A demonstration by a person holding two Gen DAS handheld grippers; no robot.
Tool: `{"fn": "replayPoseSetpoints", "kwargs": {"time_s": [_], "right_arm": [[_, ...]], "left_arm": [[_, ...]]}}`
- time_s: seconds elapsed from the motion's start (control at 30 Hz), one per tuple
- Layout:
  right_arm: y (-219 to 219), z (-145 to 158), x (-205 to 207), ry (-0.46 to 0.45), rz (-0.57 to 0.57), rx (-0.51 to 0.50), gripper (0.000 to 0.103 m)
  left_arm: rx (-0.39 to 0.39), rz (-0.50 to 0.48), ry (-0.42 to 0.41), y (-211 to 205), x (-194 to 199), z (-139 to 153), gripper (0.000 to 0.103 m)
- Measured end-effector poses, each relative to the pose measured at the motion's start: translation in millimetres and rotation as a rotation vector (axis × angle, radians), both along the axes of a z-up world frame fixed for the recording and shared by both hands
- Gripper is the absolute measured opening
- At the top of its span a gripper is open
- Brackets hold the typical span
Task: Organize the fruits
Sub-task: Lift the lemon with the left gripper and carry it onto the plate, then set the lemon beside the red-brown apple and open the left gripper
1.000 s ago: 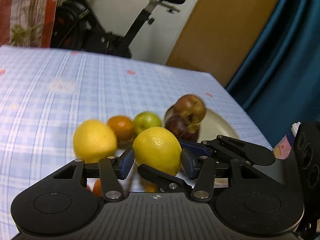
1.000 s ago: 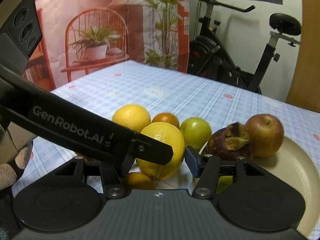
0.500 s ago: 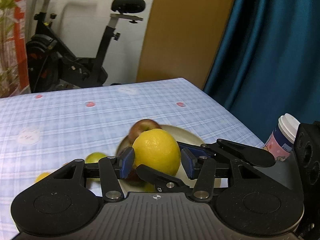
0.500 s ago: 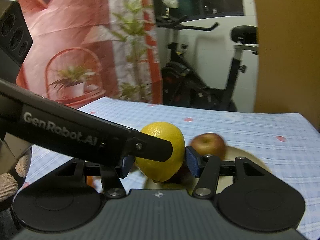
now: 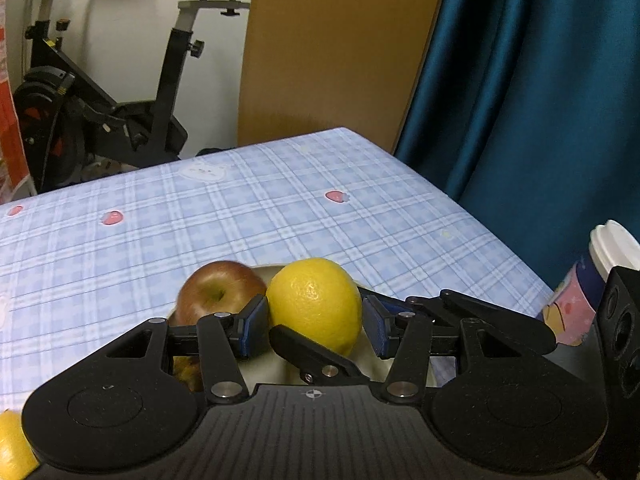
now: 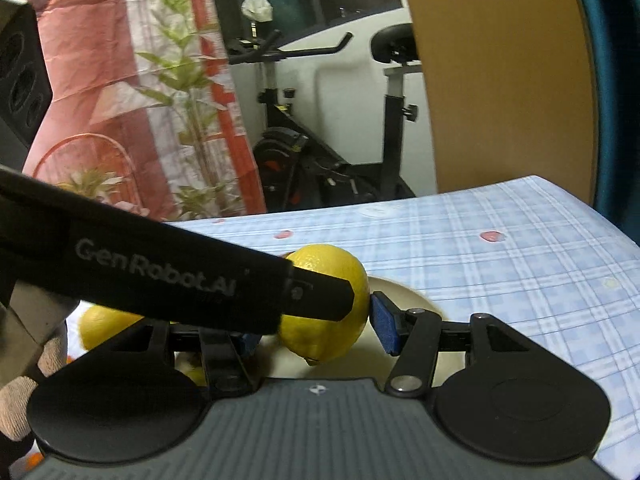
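Lemon (image 5: 316,304) sits clamped between the blue pads of the left gripper (image 5: 314,330), one pad pressing each flank. It hangs over a cream plate (image 5: 264,364) toward the table's (image 5: 280,208) right edge. A red apple (image 5: 218,292) lies on the plate just left of the lemon, behind the left pad. A lidded cup (image 5: 592,292) stands at the right edge.

The right gripper (image 6: 316,332) also closes on the same lemon. Its right pad touches the peel, while its left pad is mostly hidden behind the left gripper's black finger, which crosses in front.
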State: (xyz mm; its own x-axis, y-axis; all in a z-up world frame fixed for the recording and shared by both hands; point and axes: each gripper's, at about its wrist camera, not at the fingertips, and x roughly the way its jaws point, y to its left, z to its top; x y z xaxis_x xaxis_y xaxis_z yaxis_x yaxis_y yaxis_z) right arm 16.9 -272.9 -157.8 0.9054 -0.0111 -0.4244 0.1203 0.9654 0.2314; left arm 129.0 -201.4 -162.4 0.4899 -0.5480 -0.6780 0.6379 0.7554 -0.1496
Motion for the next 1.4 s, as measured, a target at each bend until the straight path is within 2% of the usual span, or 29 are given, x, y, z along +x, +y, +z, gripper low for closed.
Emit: {"fn": "replayPoseSetpoints", "kwargs": {"time_s": [0.17,0.4,0.63,0.73,0.87,1.03,1.13,1.4], "right_arm": [[-12,-10,6,0.027,-0.040,0.003,0.057],[-19,-16,13,0.083,-0.078,0.027,0.057],[-21,-18,14,0.092,-0.084,0.029,0.058],[-21,-17,13,0.081,-0.087,0.028,0.060],[-19,-14,9,0.040,-0.088,0.019,0.070],[-10,-10,0,-0.003,-0.070,-0.013,0.070],[-4,-8,-4,-0.018,-0.064,-0.024,0.070],[12,-6,-15,-0.015,-0.025,-0.017,0.070]], "left_arm": [[0.022,-0.013,-0.016,-12,5,-6,0.054],[0.013,-0.014,-0.001,-15,9,-12,0.054],[-0.002,-0.009,0.001,-11,7,-11,0.055],[-0.005,-0.008,0.001,-9,4,-9,0.055],[-0.023,0.005,0.009,0,2,-5,0.055],[-0.027,0.038,0.010,13,-4,-1,0.056],[-0.028,0.052,0.010,23,-11,1,0.062],[-0.031,0.077,-0.019,51,-27,14,0.063]]}}
